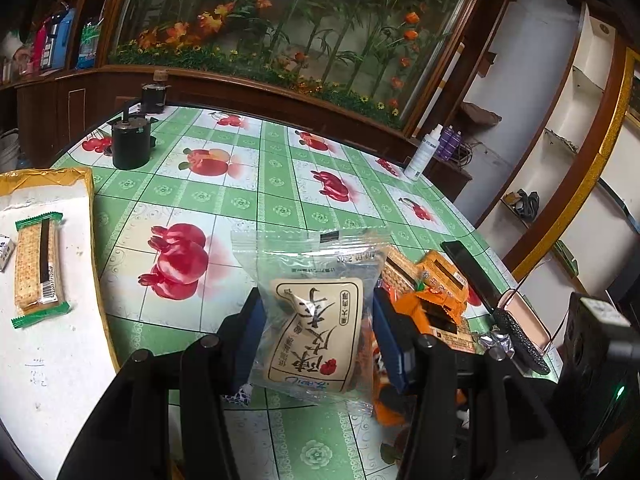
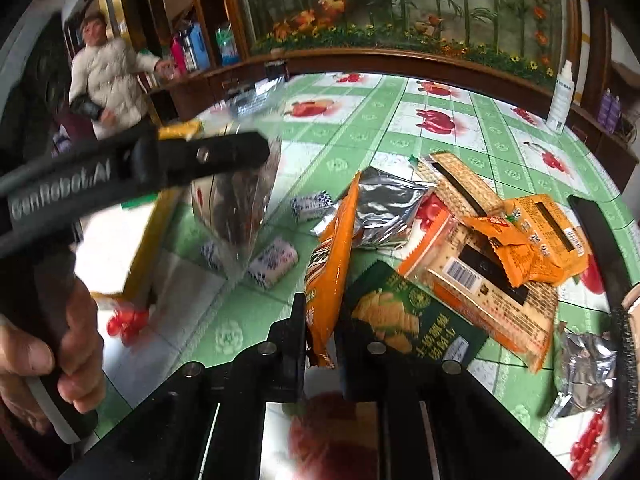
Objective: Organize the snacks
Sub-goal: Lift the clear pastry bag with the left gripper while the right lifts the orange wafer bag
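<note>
Snack pile [image 2: 472,248] on the table [image 1: 280,184], right of the tray [image 1: 48,340] bearing, seemingly, one cracker pack [image 1: 38,264].

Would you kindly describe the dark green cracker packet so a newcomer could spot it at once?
On the green fruit-print tablecloth, find the snack pile. At its near edge, beside the right gripper, lies the dark green packet; it alone is dark green, picturing golden crackers.

**Fruit-print table and its load**

The table [image 1: 280,184], covered in a green-checked cloth with red fruit, carries a white tray with a yellow rim [image 1: 60,320] at its left. A black canister [image 1: 131,142] and a white spray bottle [image 1: 425,151] stand near the far edge. A heap of snack packets [image 2: 480,248] lies at the right, beside a black phone [image 2: 600,240], with small blue-and-white candies [image 2: 274,261] just to the heap's left.
</note>
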Available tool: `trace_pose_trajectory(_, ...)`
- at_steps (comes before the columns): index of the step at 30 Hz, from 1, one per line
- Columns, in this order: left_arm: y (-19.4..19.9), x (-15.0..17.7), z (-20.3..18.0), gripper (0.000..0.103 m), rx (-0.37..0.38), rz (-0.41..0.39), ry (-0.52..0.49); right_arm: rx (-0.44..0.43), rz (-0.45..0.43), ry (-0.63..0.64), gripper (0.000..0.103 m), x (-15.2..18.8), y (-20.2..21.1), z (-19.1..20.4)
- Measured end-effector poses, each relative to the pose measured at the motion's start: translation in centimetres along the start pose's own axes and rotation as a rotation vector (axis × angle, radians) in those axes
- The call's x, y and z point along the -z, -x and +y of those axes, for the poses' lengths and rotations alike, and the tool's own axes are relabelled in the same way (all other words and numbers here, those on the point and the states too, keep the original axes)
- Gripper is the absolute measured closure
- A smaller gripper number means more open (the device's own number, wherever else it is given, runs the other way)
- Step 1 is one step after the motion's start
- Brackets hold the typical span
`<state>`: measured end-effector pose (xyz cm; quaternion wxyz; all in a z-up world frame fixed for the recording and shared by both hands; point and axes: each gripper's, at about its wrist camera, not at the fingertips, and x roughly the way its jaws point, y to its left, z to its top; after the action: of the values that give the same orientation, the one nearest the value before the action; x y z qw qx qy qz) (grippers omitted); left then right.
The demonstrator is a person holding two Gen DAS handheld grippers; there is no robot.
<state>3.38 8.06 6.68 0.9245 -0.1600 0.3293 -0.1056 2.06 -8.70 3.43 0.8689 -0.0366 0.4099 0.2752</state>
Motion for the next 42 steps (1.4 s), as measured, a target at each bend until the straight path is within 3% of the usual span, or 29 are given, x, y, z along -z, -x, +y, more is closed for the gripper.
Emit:
trace_pose_trajectory(4, -0.1, 0.0, -0.1, 0.052, -0.001, 0.001, -0.002, -0.03, -0.116, -0.039, 0.09, 0.0, 0.5, -0.8)
trace_pose_trajectory(9, -0.3, 0.0, -0.5, 0.052, -0.002, 0.004, -0.016, -0.035, -0.146, -0.064, 0.09, -0.1, 1.0, -1.5)
trace_pose_trajectory(26, 0.8, -0.3, -0.5, 0.052, 0.012, -0.026, -0.022, -0.045, -0.161, -0.08, 0.09, -0.2, 1.0, -1.9)
trace_pose_trajectory(35, 1.4, -0.2, -1.1, 0.052, -0.065, -0.069, -0.076, -0.043, -0.165, -0.077, 0.09, -0.1, 0.9, -1.8)
trace_pose_trajectory(42, 1.4, -0.1, -1.3, 0.052, -0.078, -0.074, -0.09, -0.034, -0.163, -0.075, 0.09, 0.0, 0.8, -1.7)
